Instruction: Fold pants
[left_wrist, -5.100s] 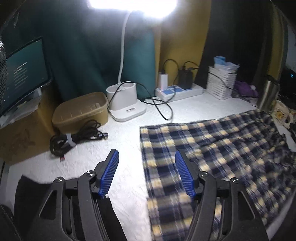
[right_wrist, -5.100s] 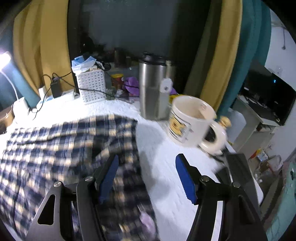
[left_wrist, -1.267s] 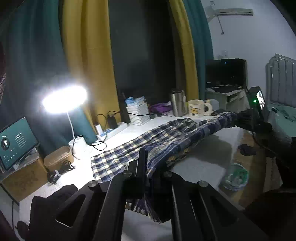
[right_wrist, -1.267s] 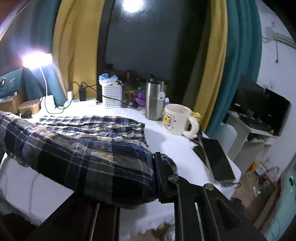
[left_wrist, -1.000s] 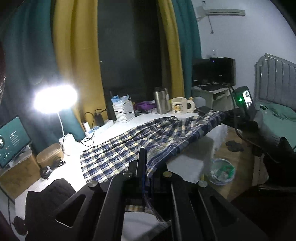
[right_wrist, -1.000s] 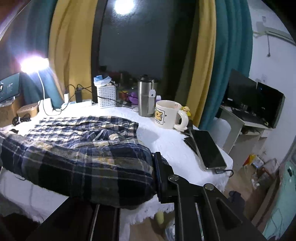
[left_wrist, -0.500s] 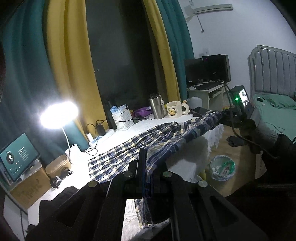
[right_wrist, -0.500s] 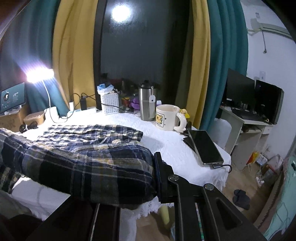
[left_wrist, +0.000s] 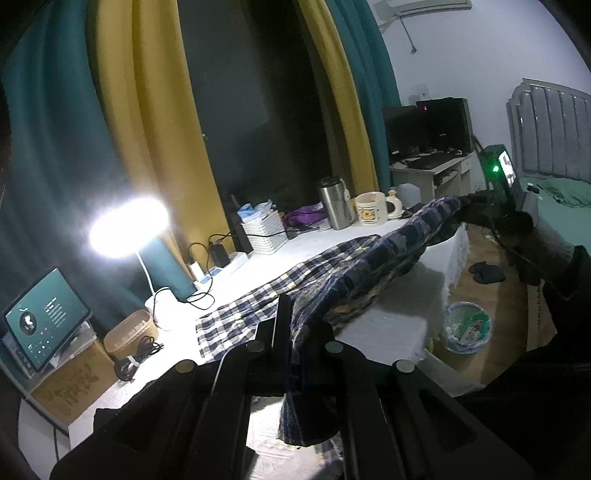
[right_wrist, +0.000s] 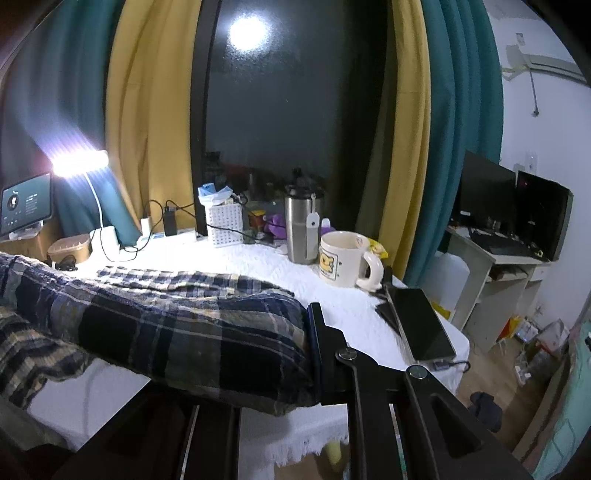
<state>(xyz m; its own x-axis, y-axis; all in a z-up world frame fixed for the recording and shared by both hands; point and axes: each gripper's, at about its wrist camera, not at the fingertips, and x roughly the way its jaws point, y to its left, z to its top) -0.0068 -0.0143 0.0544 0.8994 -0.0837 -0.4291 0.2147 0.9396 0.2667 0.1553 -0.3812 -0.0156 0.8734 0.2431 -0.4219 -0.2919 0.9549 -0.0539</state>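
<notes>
White cloth covers your table (right_wrist: 258, 258), lamp-lit before dark curtains. Your left gripper (left_wrist: 301, 332) is clenched on one end of the plaid pants (left_wrist: 332, 273), and your right gripper (right_wrist: 308, 354) grasps the other end (right_wrist: 207, 332). You hold the near edge raised off the table's front edge, probably to carry it over the half lying flat.

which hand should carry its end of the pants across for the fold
Right, probably. The right gripper holds the pants at the table end by the mug, and the cloth beyond the left gripper lies flat to fold onto.
</notes>
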